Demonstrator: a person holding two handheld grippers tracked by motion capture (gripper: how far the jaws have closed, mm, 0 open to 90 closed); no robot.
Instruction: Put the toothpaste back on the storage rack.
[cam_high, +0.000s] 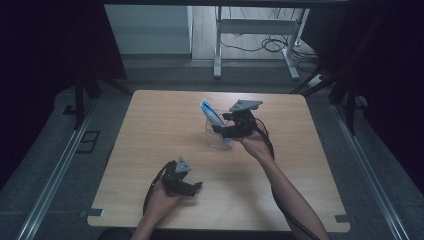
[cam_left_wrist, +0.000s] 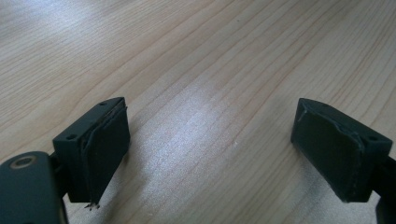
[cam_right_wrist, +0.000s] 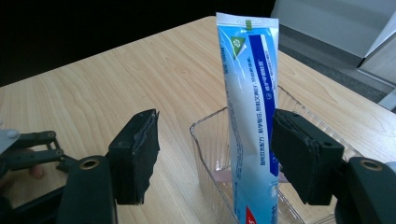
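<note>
The tube (cam_right_wrist: 250, 116) stands upright in a clear box (cam_right_wrist: 208, 144) mid-table (cam_high: 150, 130). The right gripper (cam_right_wrist: 215, 158) is spread around it, one pad near. The left gripper (cam_left_wrist: 210, 149) hangs spread over bare wood.

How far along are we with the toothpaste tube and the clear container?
Done, it seems: the toothpaste tube stands upright in the clear container. In hand: the right gripper is open, jaws either side of the tube, one close beside it. The left gripper is open above bare table. Left: probably withdrawing the right gripper.
</note>
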